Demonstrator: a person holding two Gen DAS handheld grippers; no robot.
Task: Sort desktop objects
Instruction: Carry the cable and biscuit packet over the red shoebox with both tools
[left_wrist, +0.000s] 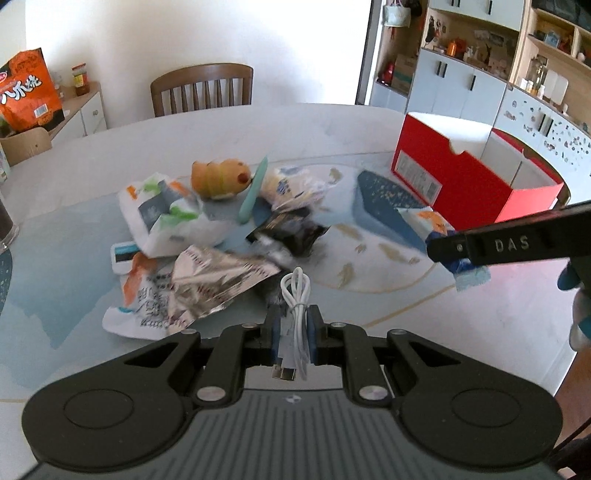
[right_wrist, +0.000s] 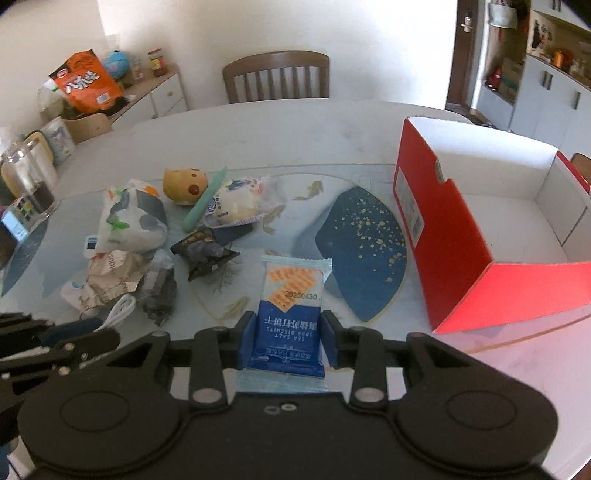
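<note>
Left gripper (left_wrist: 292, 328) pinching coiled white cable (left_wrist: 295, 295); right gripper (right_wrist: 288, 339) pinching biscuit packet (right_wrist: 291, 302). Red box (right_wrist: 461, 236) at frame right looks empty; wrapper pile (right_wrist: 129, 236) centre-left unsorted.

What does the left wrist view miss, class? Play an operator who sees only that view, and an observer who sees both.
Operator: The right gripper enters side-on. What packet is it holding?
Observer: A blue and white biscuit packet, clamped between the blue pads, with a date stamp across its middle.
Operator: Is anything in the open red cardboard box?
Observer: The white floor that shows looks bare, though its near corner is hidden.
Operator: My left gripper grips a coiled white USB cable. What sits left of the table?
Observer: A glass jar with dark contents stands at that edge.
</note>
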